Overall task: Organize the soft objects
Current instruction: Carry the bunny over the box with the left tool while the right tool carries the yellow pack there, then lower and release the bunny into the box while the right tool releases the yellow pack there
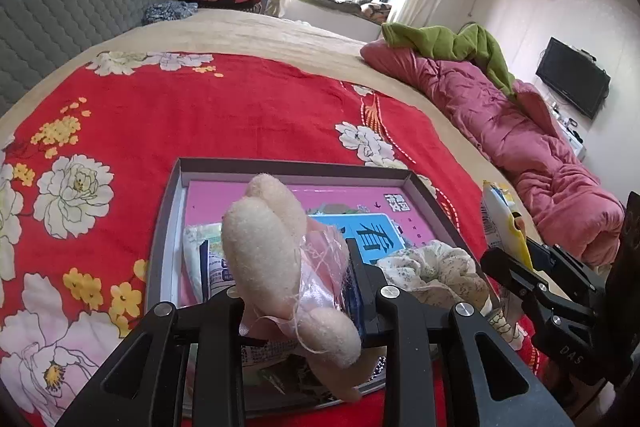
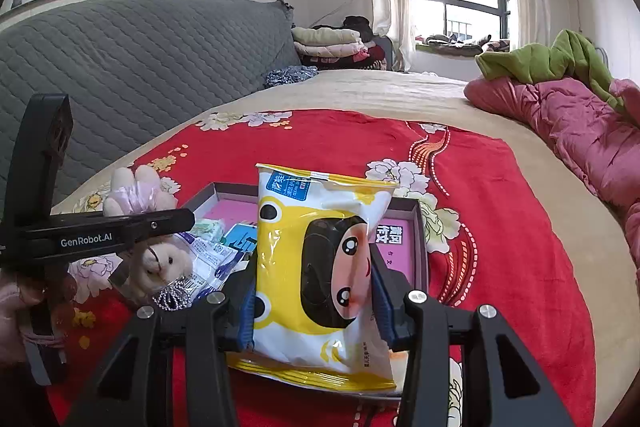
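Plush toy (image 1: 280, 267) between left fingers (image 1: 360, 287)

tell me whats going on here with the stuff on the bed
A person is sorting soft things into a shallow box lying on the red flowered blanket. The left hand-held gripper is shut on a small plush bunny, held over the box. The right hand-held gripper is shut on a yellow and white wipes pack, also above the box. A few small packets and a floral cloth already lie inside.
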A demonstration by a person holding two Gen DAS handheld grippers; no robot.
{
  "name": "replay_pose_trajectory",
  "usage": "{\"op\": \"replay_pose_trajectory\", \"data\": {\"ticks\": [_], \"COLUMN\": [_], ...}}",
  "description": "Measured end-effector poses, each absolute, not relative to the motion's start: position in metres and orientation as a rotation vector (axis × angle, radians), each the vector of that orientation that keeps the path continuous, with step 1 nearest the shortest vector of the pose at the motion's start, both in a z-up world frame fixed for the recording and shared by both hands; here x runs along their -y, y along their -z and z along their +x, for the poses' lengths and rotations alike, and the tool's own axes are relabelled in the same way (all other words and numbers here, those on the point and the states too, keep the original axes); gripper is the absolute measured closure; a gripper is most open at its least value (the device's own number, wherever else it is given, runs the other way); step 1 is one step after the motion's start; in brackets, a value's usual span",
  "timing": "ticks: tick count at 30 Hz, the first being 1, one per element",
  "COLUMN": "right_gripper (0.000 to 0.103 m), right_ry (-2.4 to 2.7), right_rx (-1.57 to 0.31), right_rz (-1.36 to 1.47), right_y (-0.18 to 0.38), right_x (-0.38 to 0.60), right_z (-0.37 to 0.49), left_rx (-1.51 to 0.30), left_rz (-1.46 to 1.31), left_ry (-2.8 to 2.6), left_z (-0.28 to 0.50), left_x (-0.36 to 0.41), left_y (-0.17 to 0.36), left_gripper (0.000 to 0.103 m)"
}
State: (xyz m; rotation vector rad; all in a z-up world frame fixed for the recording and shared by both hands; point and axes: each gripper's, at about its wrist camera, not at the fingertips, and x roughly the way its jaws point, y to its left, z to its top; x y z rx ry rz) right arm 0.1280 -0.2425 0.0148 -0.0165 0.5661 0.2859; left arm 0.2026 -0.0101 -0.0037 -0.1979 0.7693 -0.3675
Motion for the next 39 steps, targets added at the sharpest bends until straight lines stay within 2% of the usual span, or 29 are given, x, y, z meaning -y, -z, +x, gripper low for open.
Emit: {"op": "replay_pose_trajectory", "data": {"ticks": [12,15,21,26,32,35,39], "right_gripper": [0.056,0.056,0.051,0.046,0.033,0.031,0.030], "right_ry": [-0.285,-0.281,-0.295,-0.283,-0.293,-0.293,-0.291], "right_rx": [-0.637,-0.682,-0.715,-0.700,-0.625,-0.564,-0.518], "right_rz": [-0.037,-0.059,-0.069,-0.057,-0.033,-0.041,-0.052], "right_y": [-0.002,0.010,0.026,0.028,0.013,-0.001,-0.016], "right_x": [0.240,0.237,0.233,0.237,0.240,0.238,0.234], "right_z": [0.147,0.152,0.157,0.156,0.149,0.142,0.130], "left_rx": [-0.796,-0.802,-0.817,-0.814,-0.801,-0.792,-0.783], "left_rz": [-0.178,-0.174,-0.157,-0.152,-0.148,-0.162,-0.176], "left_ry": [0.362,0.361,0.359,0.360,0.367,0.360,0.333], "left_z": [0.208,0.209,0.211,0.209,0.206,0.204,0.198], "left_x": [0.016,0.016,0.020,0.021,0.023,0.020,0.014], "left_y": [0.012,0.013,0.017,0.016,0.012,0.006,-0.003], "left_gripper": [0.073,0.070,0.068,0.053,0.034,0.027,0.026]}}
